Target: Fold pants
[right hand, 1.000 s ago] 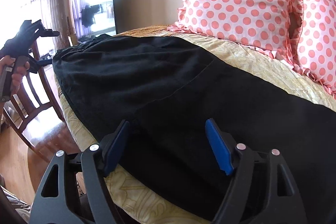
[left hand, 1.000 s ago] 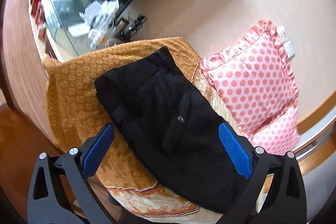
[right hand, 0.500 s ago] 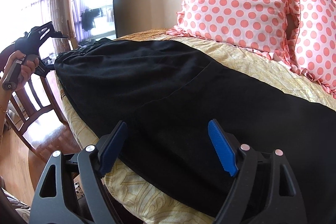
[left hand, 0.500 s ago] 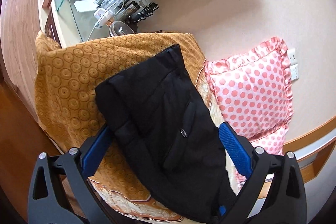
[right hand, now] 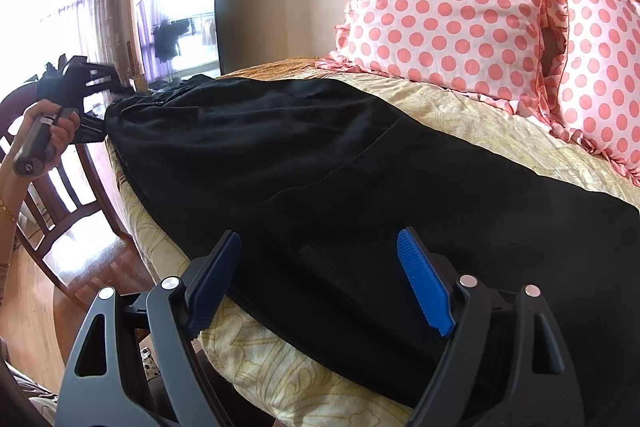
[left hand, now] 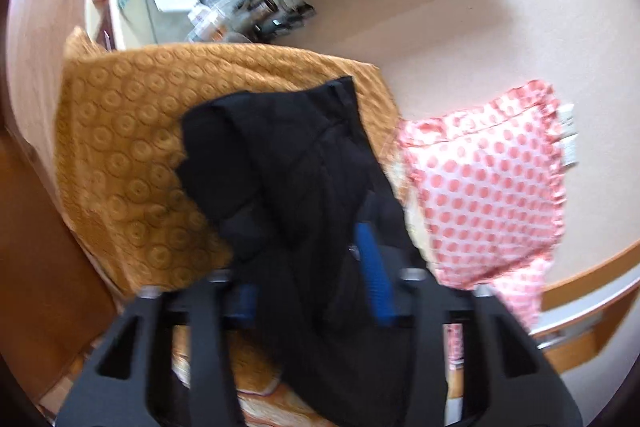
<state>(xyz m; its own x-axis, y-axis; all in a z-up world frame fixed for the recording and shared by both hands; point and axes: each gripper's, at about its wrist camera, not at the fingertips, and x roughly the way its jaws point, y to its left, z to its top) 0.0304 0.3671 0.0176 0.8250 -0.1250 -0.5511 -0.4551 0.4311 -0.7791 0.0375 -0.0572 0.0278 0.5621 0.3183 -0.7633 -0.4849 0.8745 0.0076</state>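
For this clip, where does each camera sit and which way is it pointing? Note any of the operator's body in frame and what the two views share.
Left wrist: sits on the left tongs, looking along the black pants across the orange blanket toward a cluttered counter; blurred, no body visible.
Right wrist: sits on the right tongs, low at the bed's near edge, looking along the pants toward the window; the operator's hand holds the left tongs at the far end.
Shared: the pants, the polka-dot pillow.
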